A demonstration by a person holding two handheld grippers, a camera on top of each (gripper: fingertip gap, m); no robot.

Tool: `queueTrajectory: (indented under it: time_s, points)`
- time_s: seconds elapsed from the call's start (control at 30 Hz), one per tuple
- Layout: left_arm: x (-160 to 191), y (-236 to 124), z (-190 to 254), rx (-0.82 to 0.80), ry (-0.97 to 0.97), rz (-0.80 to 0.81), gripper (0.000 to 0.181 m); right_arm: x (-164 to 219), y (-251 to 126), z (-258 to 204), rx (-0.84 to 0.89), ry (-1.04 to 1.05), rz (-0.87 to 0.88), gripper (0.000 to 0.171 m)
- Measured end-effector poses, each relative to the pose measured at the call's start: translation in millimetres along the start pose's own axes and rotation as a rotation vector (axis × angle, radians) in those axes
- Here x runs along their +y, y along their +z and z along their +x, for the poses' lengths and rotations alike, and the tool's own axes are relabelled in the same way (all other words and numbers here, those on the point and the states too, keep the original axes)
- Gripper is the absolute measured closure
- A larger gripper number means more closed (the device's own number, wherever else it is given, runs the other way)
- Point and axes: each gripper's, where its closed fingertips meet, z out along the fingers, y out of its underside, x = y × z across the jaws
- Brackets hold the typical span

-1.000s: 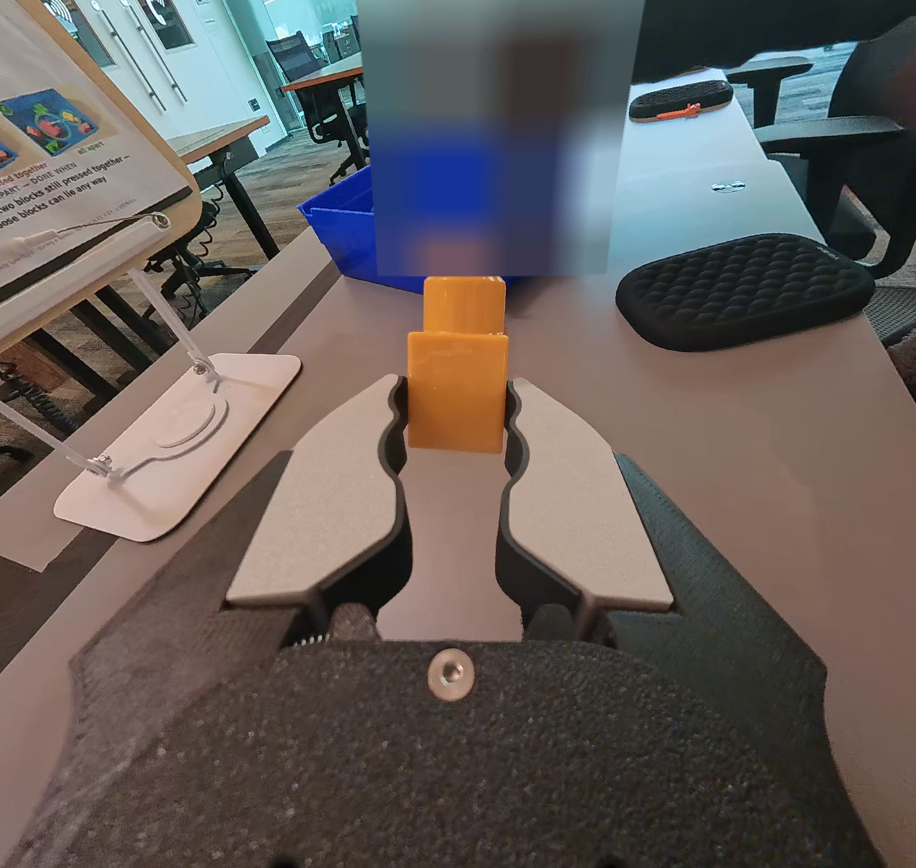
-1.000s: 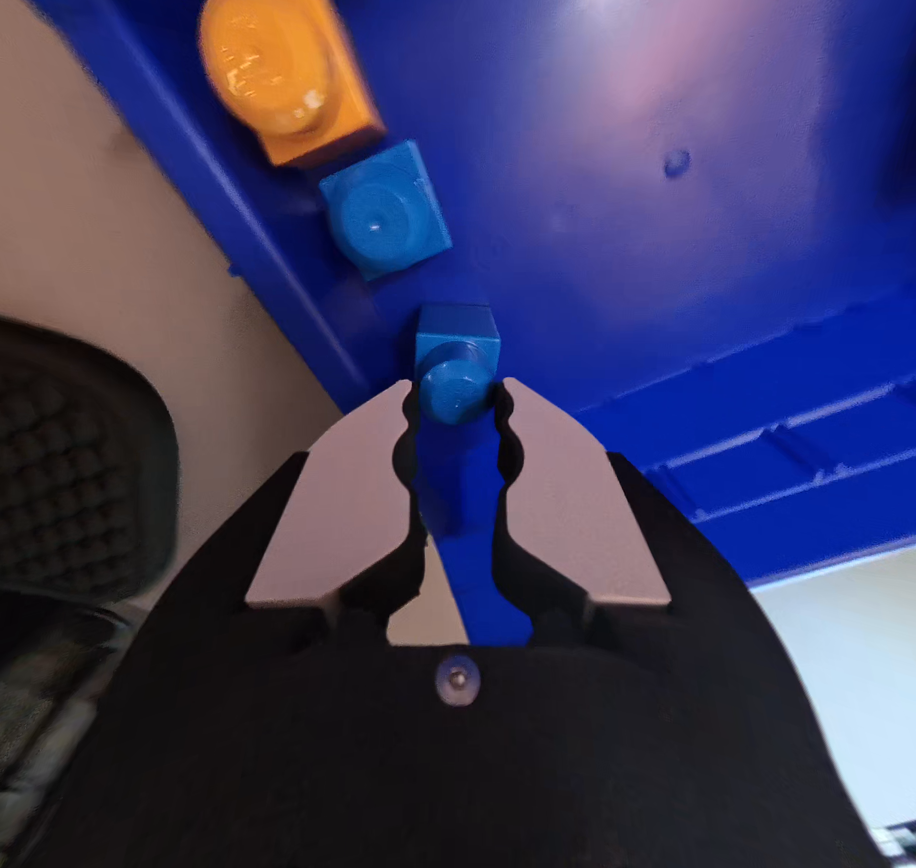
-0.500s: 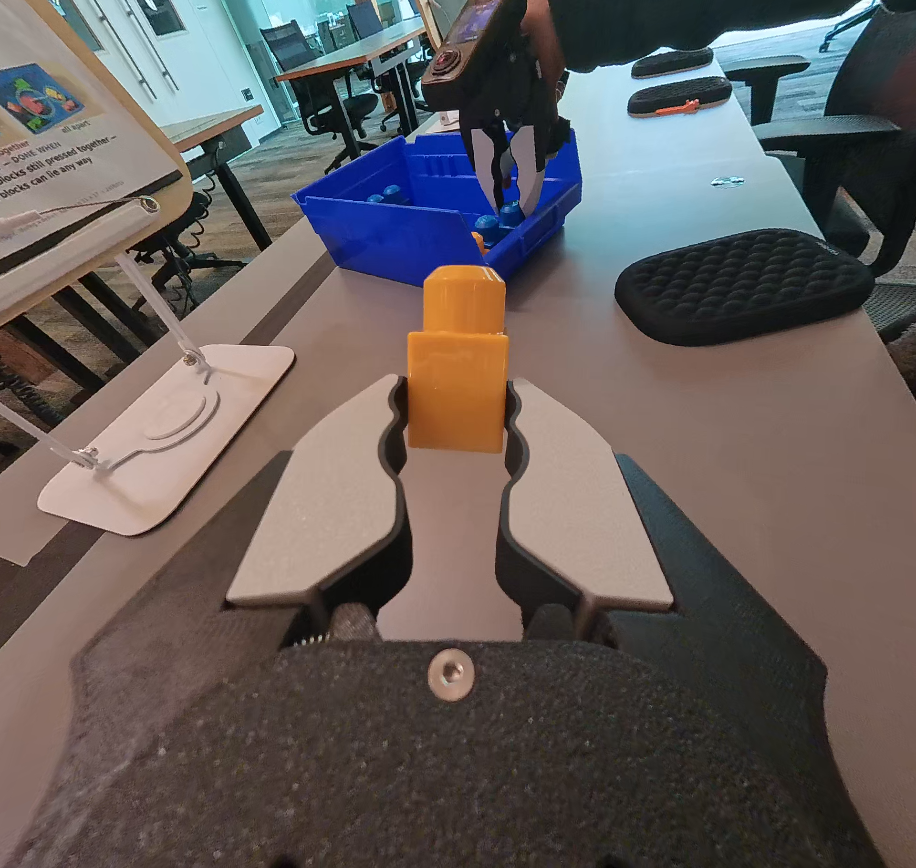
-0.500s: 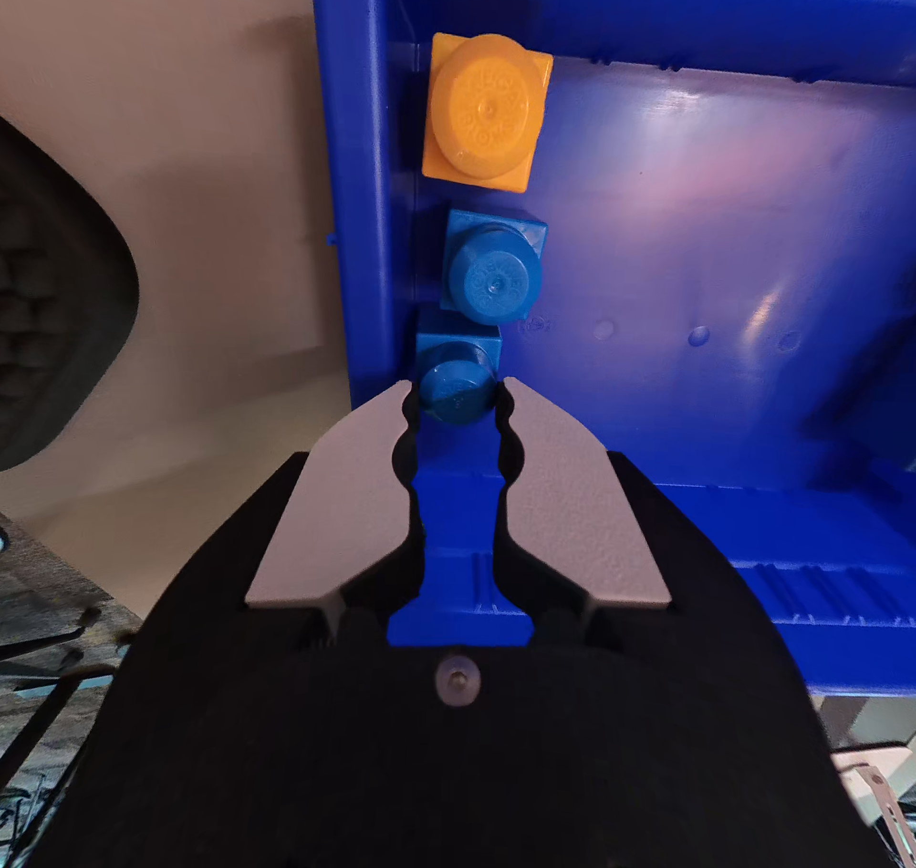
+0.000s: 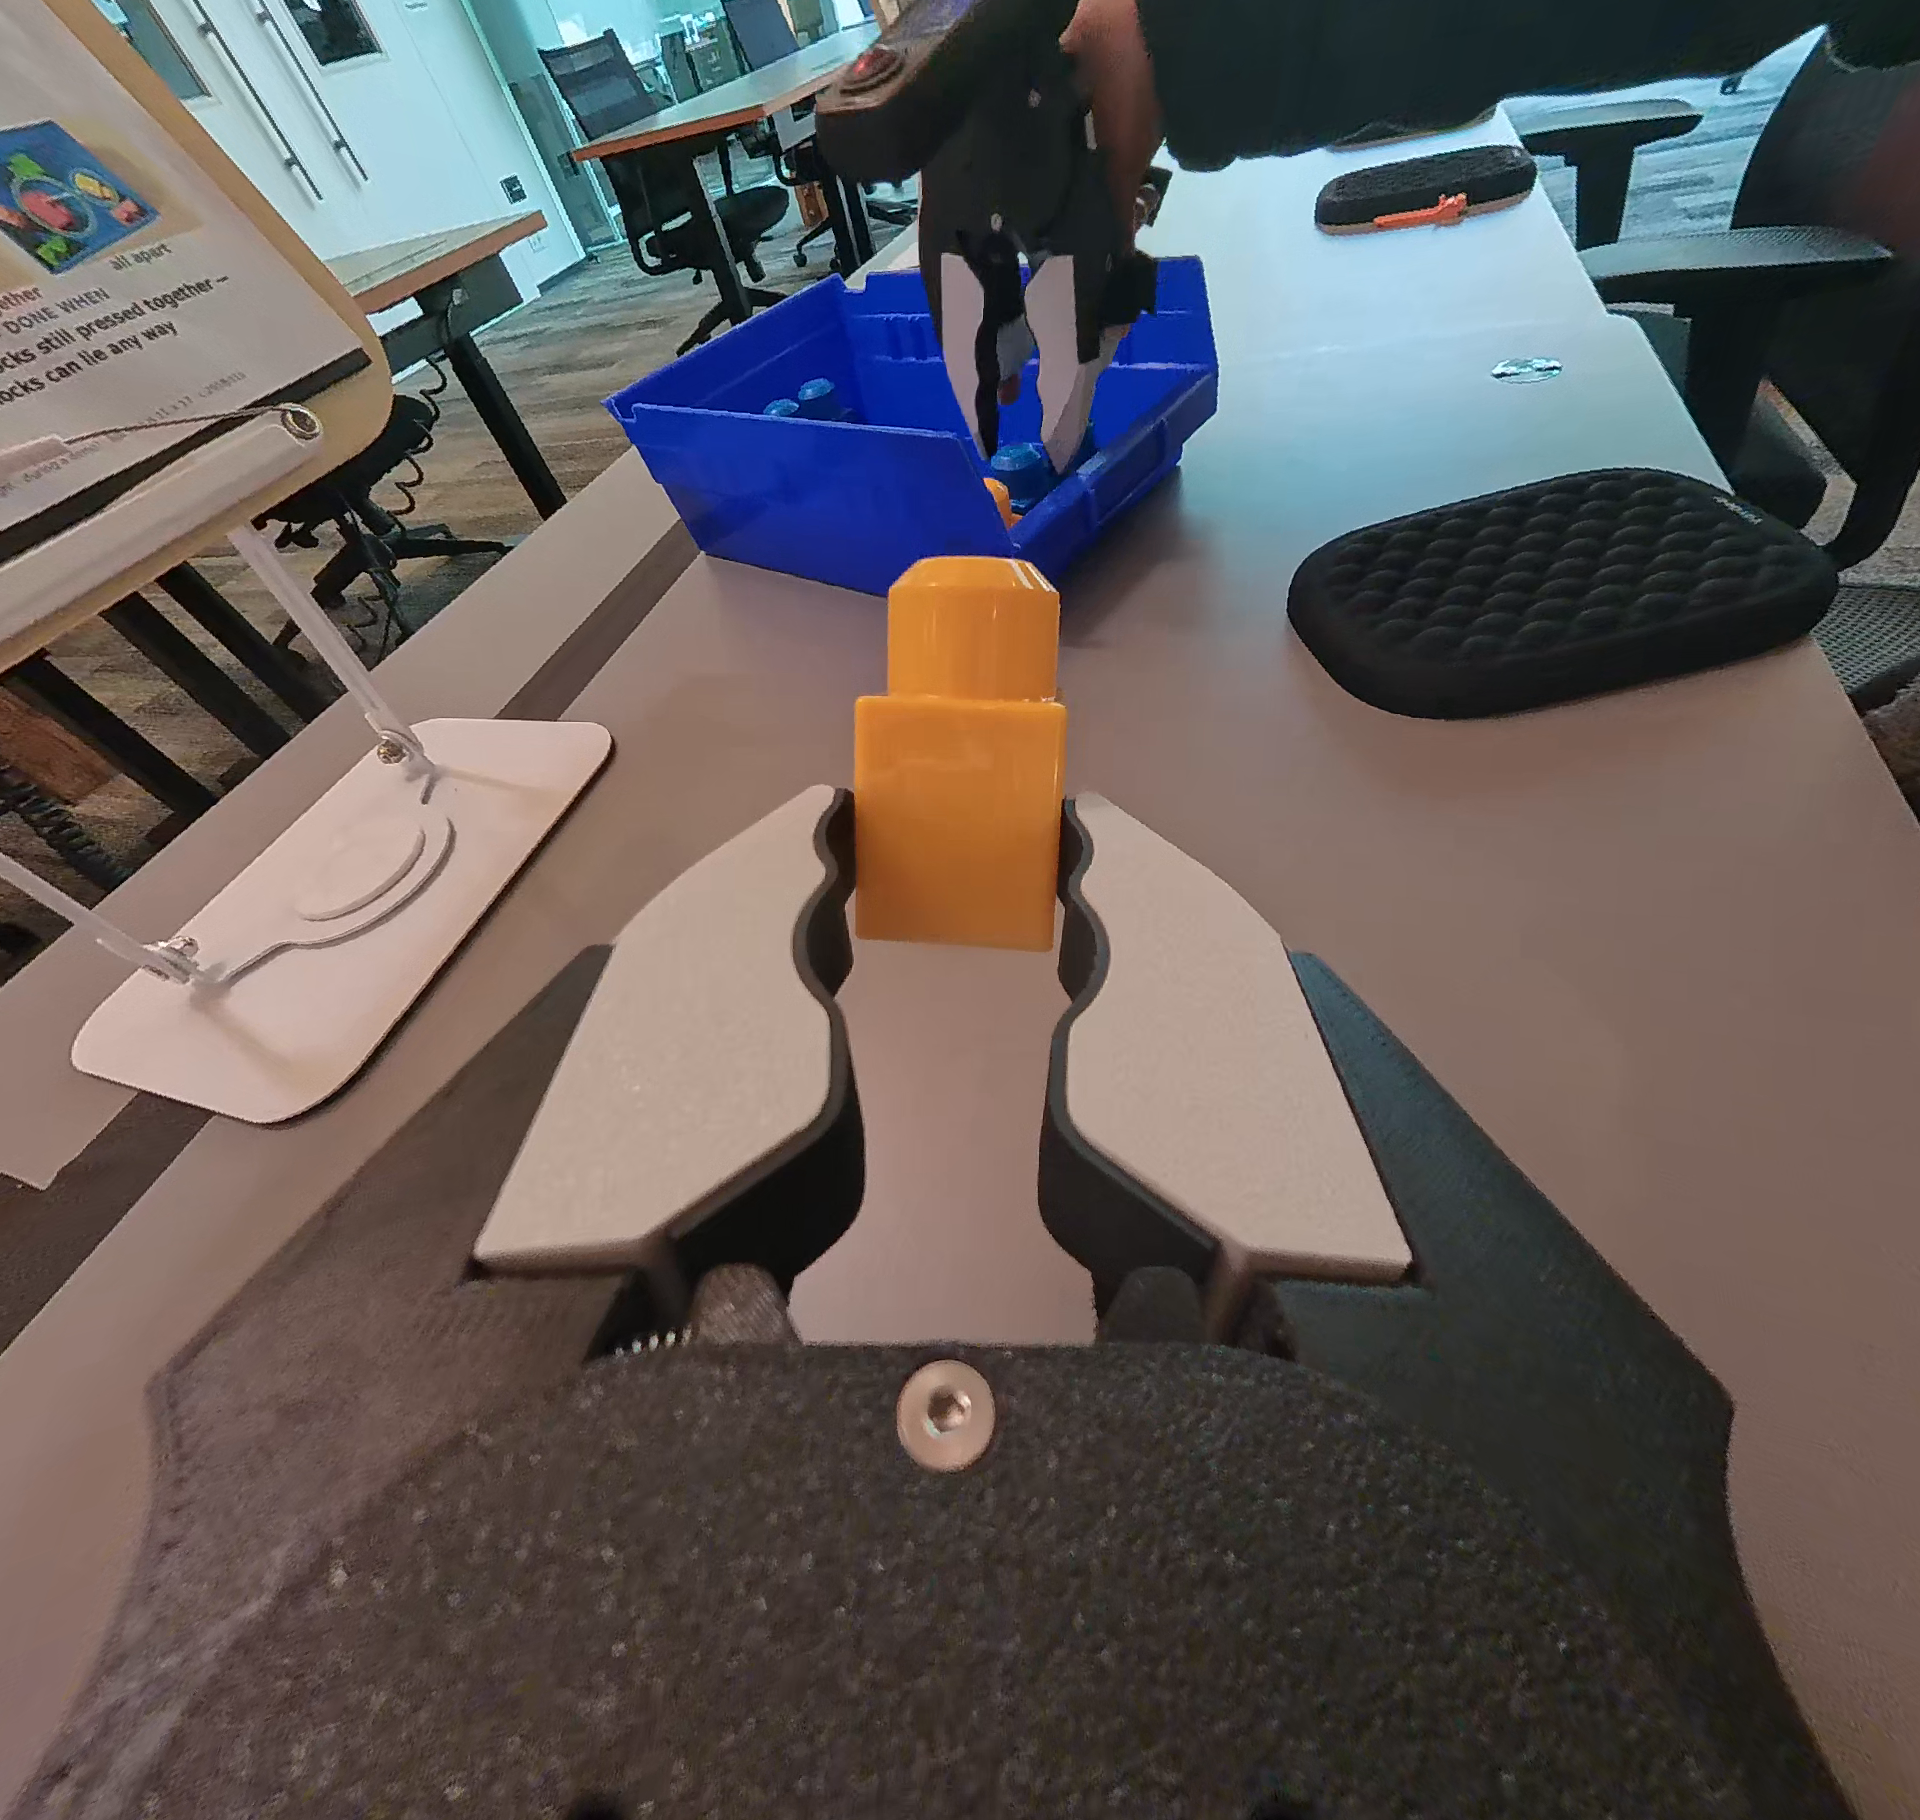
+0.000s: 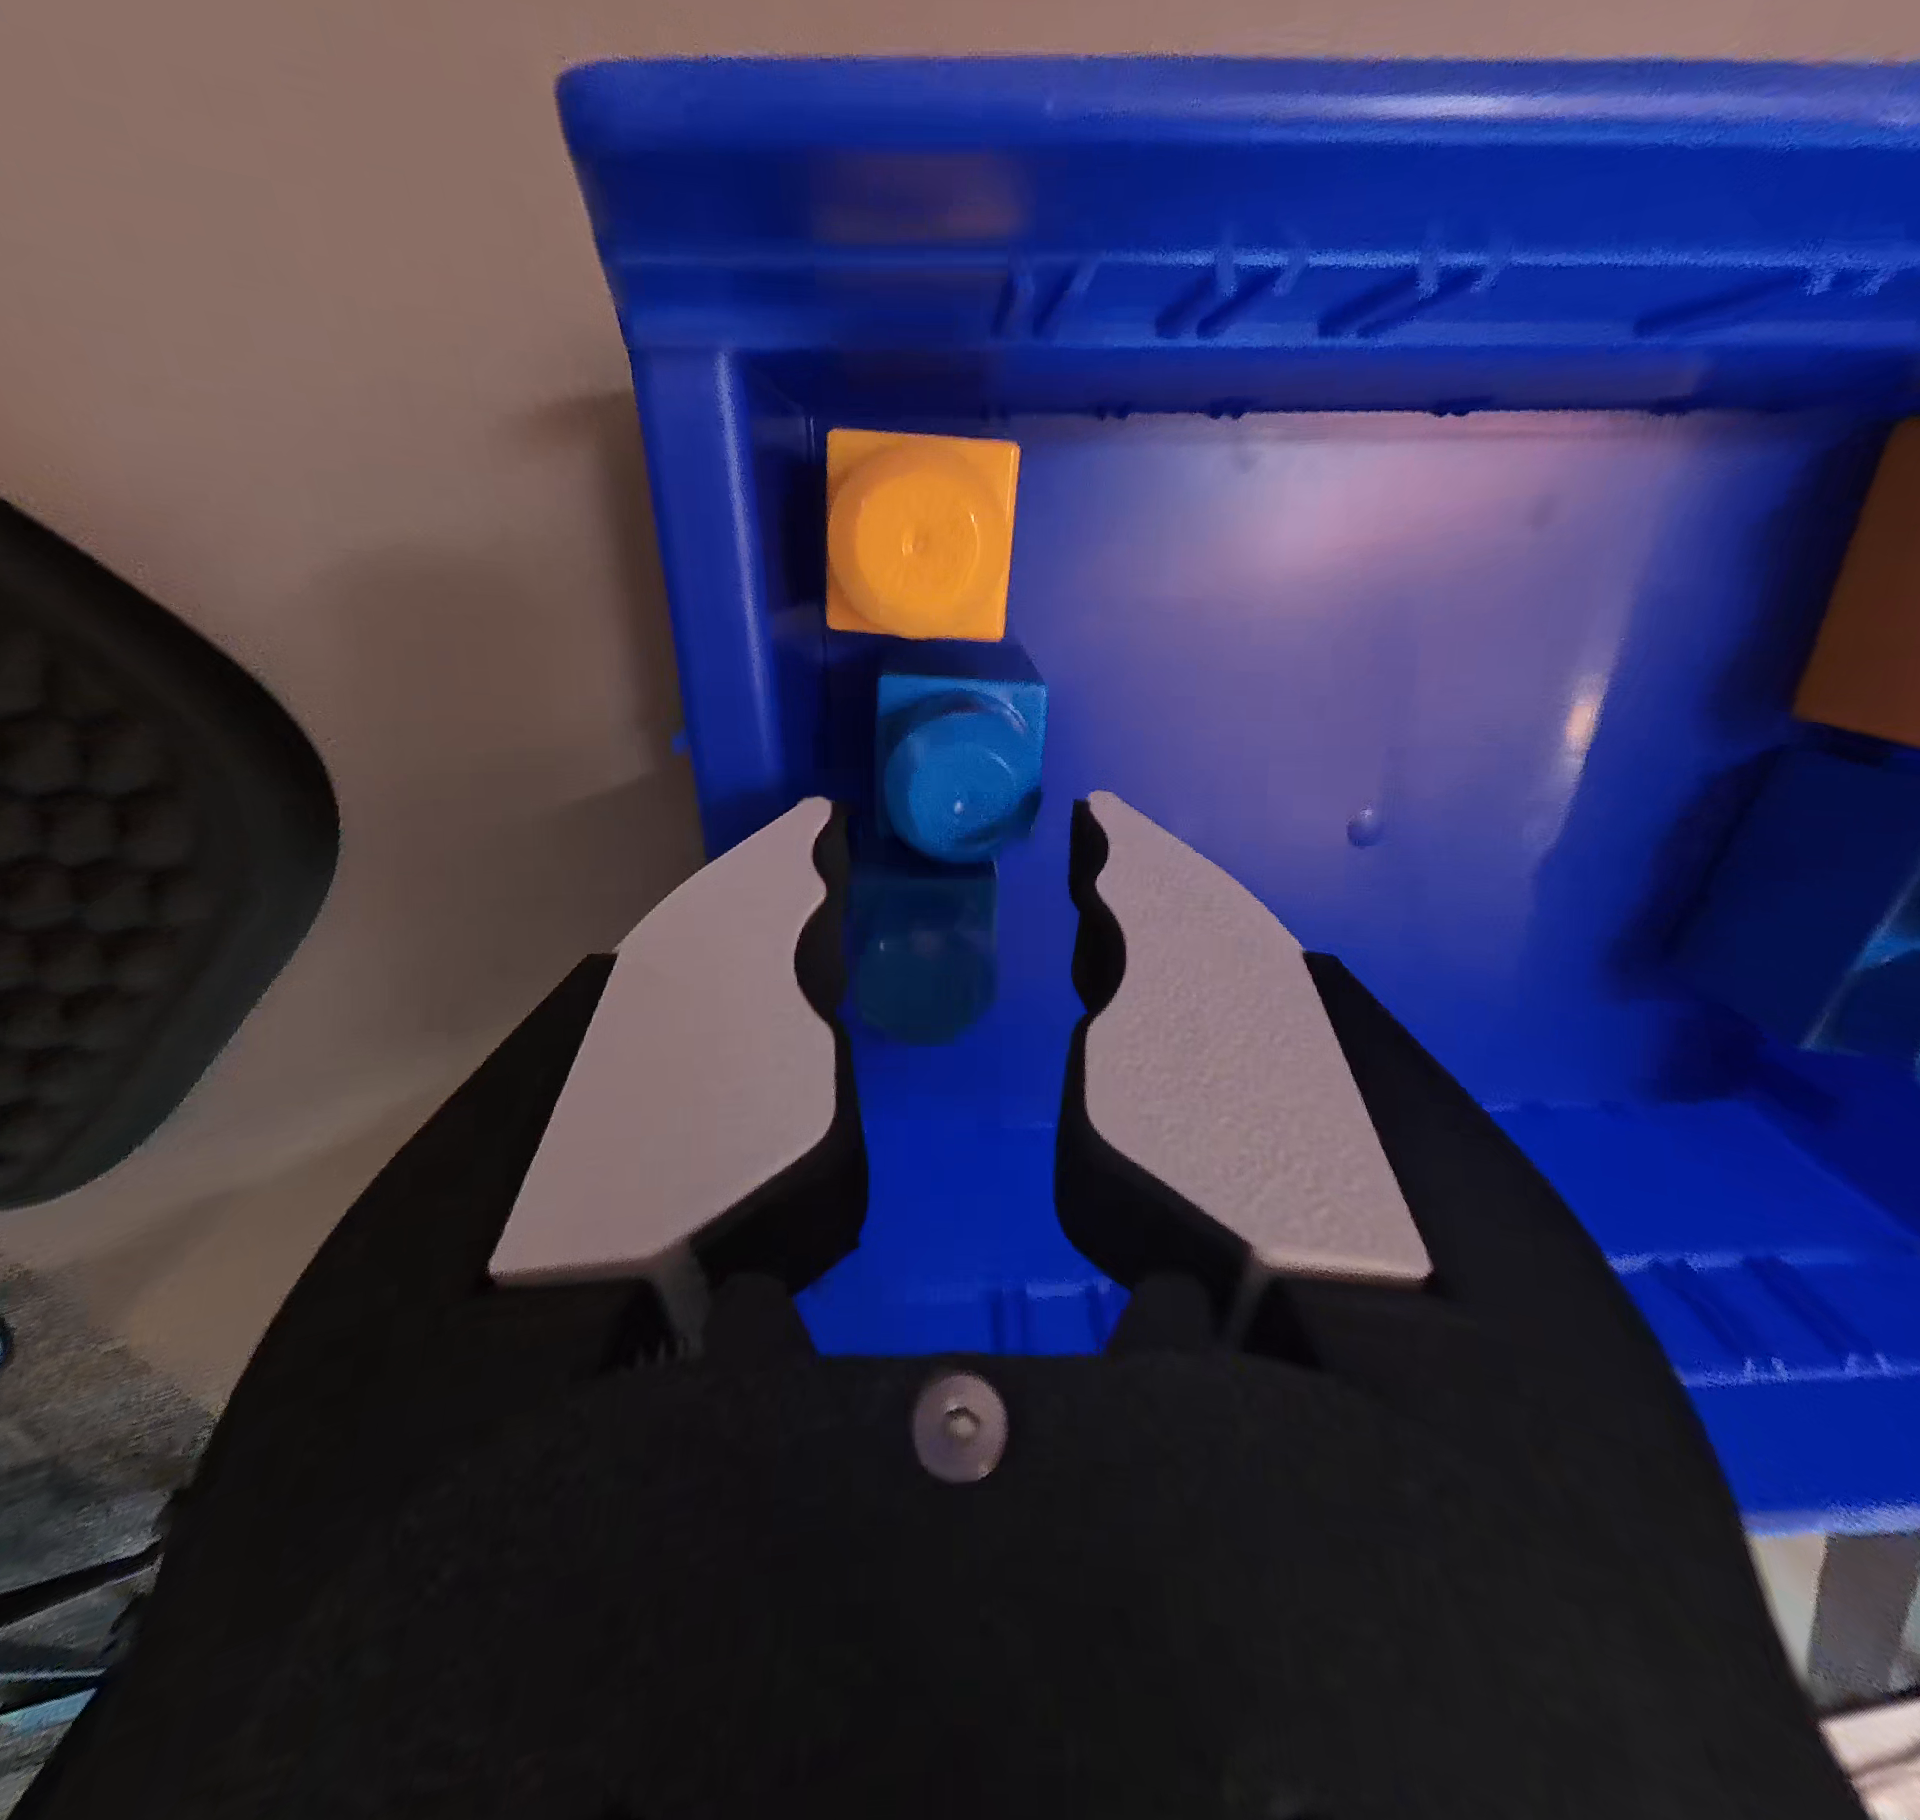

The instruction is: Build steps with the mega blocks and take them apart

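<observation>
Orange block (image 5: 956, 835) pinched in left claw (image 5: 956, 871), right claw (image 6: 954, 825) spread over blue blocks (image 6: 961, 762)

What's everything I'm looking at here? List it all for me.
Orange block: one, upright on the table, between the left gripper's jaws.
Bin: one, blue, farther back on the table.
Binned orange block: one, in the bin's corner.
Blue blocks: two beside it; more farther off, unclear.
Padded rests: two, black, one near, one far.
Sheet stand: one, white base, left.
Table: one, grey.
Left gripper: shut on the orange block.
Right gripper: open above the blue blocks.
Hand: holds the right gripper.
</observation>
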Motion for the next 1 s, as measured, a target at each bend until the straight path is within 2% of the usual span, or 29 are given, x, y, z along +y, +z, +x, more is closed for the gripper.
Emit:
queueTrajectory:
  time_s: [0.1,0.33,0.53,0.73,1.0]
  points:
    - [1,0,0,-0.001,-0.005,-0.001,0.144,-3,6,-2,-0.014,-0.016,0.002,0.142]
    - [1,1,1,0.009,-0.031,0.000,0.144,-5,5,-10,-0.065,-0.030,0.010,0.142]
    - [1,1,1,0.010,-0.030,0.004,0.144,-16,-11,-6,-0.026,-0.014,0.091,0.132]
    - [1,4,4,0.020,-0.028,0.001,0.144,-64,-52,-25,0.126,-0.140,0.231,0.132]
    - [-8,13,19,0.076,-0.063,0.070,0.144,-159,-68,-126,0.018,-0.347,0.524,0.132]
